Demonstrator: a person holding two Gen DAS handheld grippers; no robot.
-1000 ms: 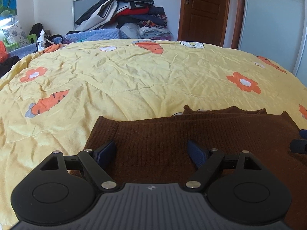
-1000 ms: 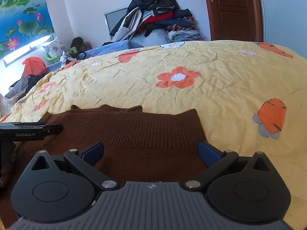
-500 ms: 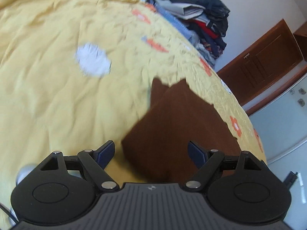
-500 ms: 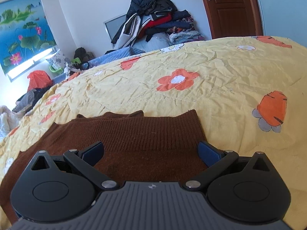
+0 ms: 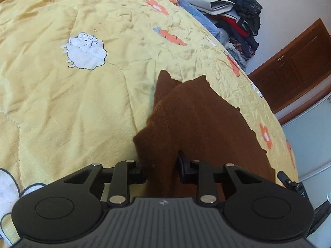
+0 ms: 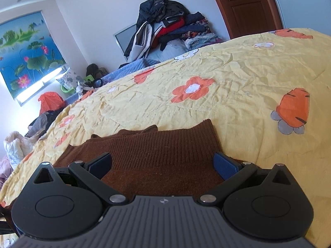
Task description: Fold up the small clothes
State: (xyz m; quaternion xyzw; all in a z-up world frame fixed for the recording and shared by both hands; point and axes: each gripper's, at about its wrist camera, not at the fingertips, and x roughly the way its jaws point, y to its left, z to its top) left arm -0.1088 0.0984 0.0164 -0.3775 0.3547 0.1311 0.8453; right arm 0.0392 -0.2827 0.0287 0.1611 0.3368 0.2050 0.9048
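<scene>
brown ribbed knit garment (image 5: 198,124) | yellow quilt (image 6: 238,78), orange flowers, orange carrots, white sheep | blue gripper pads (image 6: 224,165) | reddish-brown wooden door (image 6: 244,4) | blue-green lotus-pond painting (image 6: 26,51)

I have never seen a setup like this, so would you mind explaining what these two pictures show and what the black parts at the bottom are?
There is no robot here: a person holds a two-finger gripper in each hand, and each gripper carries a wide-angle camera looking forward along its fingers. The black shape at the bottom of each picture is the gripper's own body.

One picture comes from the left gripper, the other from the right gripper. Both look over a bed with a yellow quilt printed with flowers and carrots. On it lies a brown sweater, the garment to be folded.

The left gripper's jaws have just been closing, and a side fold of the sweater is pinched between them. The right gripper is wide open over the sweater and holds nothing.

Behind the bed are a clothes pile and a door.
</scene>
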